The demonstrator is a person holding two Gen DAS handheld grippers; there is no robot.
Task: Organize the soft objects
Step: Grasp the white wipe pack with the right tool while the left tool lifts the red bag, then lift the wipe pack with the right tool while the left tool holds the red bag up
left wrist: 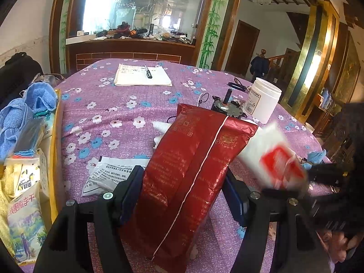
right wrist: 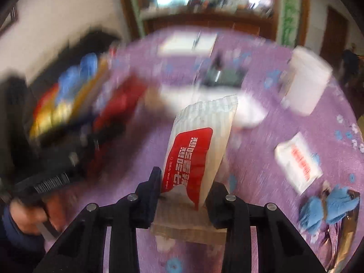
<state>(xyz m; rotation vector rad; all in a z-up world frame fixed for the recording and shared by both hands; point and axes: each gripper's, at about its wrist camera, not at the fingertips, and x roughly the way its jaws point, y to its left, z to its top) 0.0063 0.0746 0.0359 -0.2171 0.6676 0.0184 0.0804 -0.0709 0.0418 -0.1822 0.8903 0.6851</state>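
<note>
Here the right gripper [right wrist: 182,188] has its jaws pinched on the lower end of a wet-wipe pack [right wrist: 200,145], white with a red label; the pack stands up and away from the fingers, its long axis running along the line they point. The left gripper [left wrist: 182,195] is clamped across a red pouch [left wrist: 191,173], fingers on its two long edges near the bottom, so that pouch too runs lengthwise away from the jaws and leans to the right.

Both packs hang above the purple floral cloth [left wrist: 118,113]. The spot where soft things are gathered, a yellow-edged box [left wrist: 55,141] of blue towels [left wrist: 27,109] and snack packets, lies at the table's left side. It sits just beside the left gripper and well across the table from the right one. I judge the red pouch has the shorter trip, a swing leftward; the wipe pack must cross over or behind it to reach the same place.
</note>
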